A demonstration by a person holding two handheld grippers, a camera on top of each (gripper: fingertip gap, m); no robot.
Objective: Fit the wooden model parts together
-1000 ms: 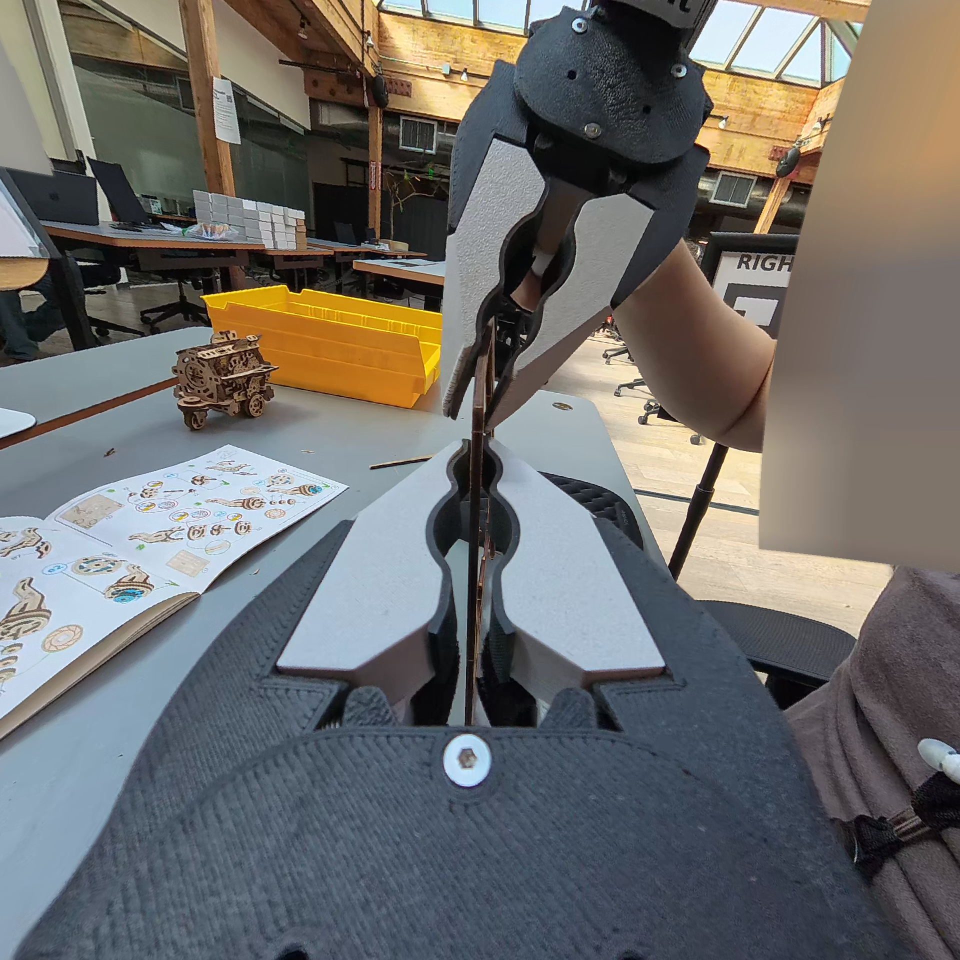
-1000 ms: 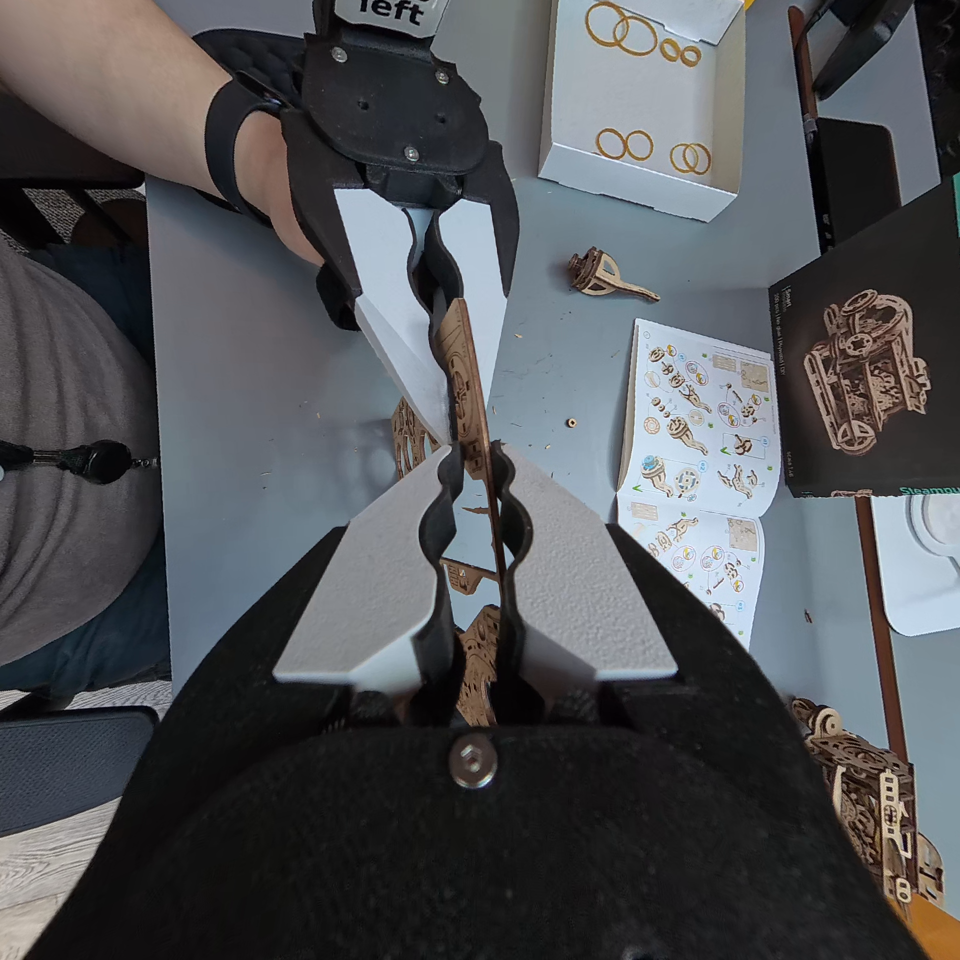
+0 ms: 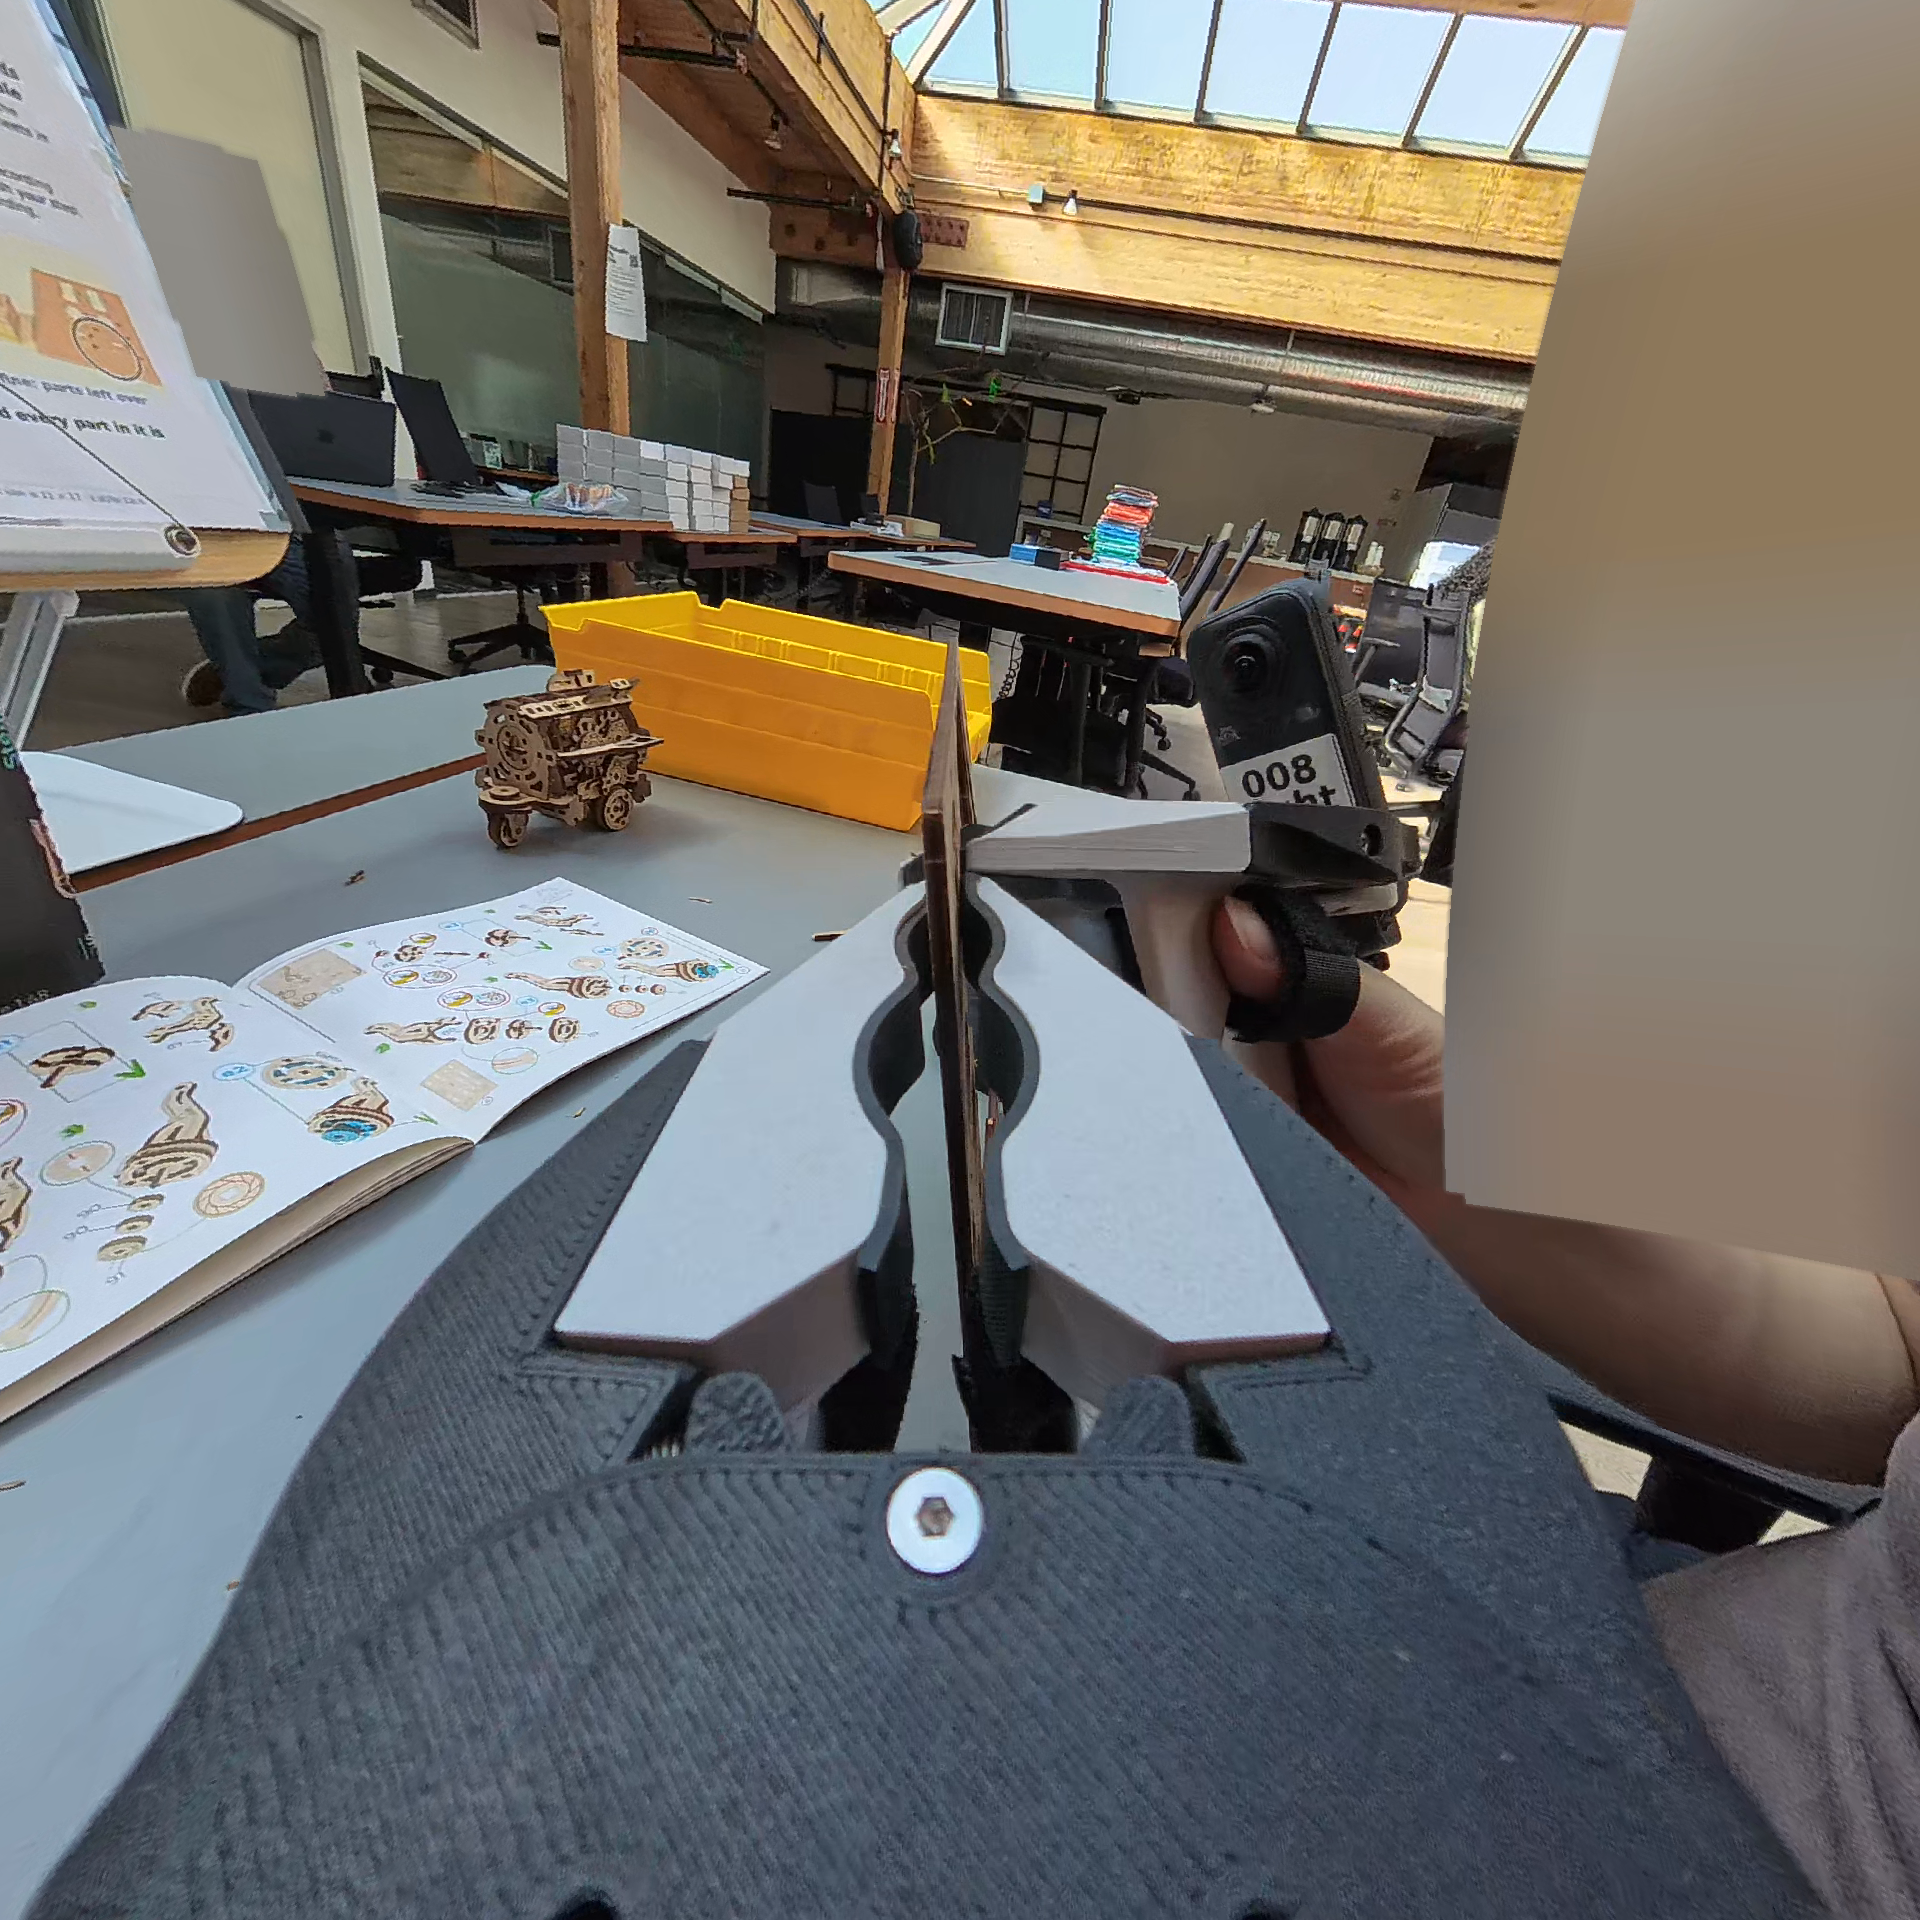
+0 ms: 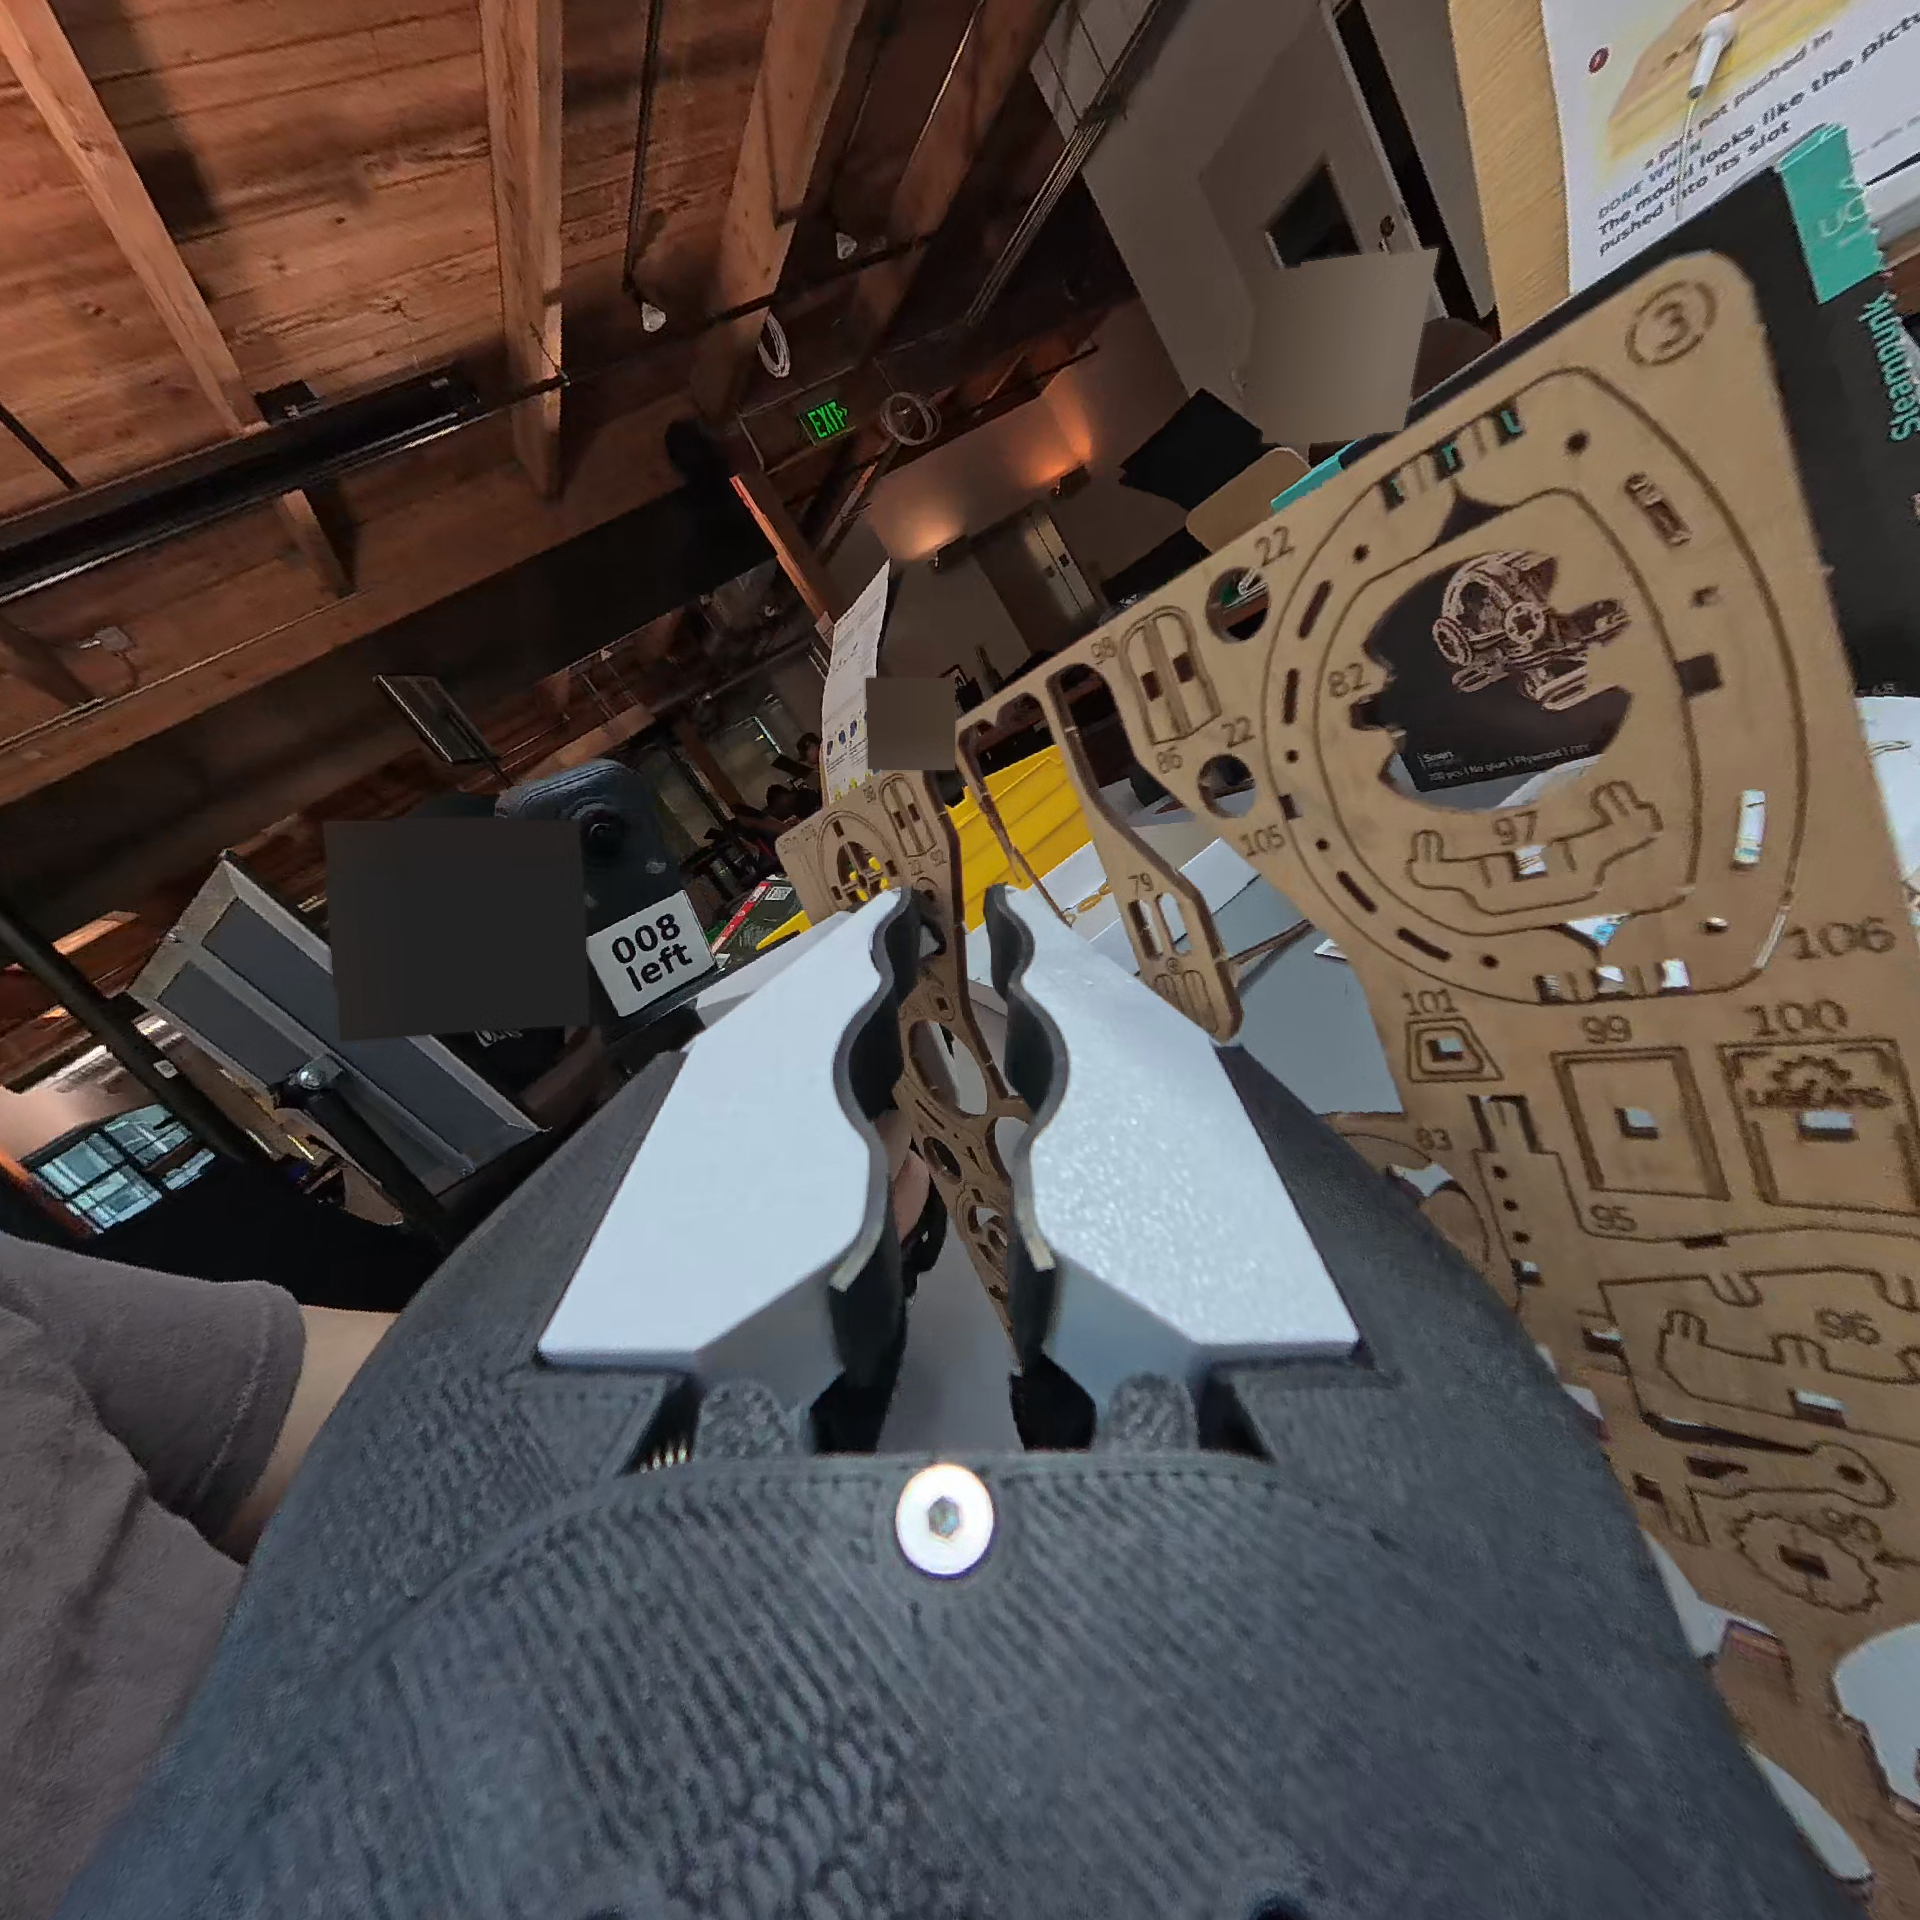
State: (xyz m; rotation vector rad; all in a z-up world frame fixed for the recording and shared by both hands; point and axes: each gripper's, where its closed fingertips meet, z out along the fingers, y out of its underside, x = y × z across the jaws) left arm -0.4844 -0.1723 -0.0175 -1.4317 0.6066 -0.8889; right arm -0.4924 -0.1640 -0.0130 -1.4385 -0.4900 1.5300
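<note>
My left gripper (image 3: pixel 948 904) is shut on a thin wooden sheet (image 3: pixel 951 748) of laser-cut model parts and holds it upright, edge-on to the camera, above the grey table (image 3: pixel 790 894). My right gripper (image 3: pixel 977 847) comes in level from the right, with its tips at the sheet's edge. In the right wrist view the sheet (image 4: pixel 1558 935) fills the right side. A cut-out strip of it runs between my right gripper's (image 4: pixel 951 914) jaws, which stand a little apart around it. The left gripper's camera body (image 4: pixel 623 842) shows behind.
A finished wooden model (image 3: pixel 561 753) stands on the table by a yellow bin (image 3: pixel 769 696). An open instruction booklet (image 3: pixel 364 1039) lies at the left. A black product box (image 4: pixel 1860 416) stands behind the sheet. A person's arm (image 3: pixel 1558 1299) is at the right. Both grippers' tips are close together, under 4 cm apart.
My right gripper has swung from above the sheet, pointing down, to its right side, pointing level, and its jaws are wider apart. My left gripper still holds the sheet.
</note>
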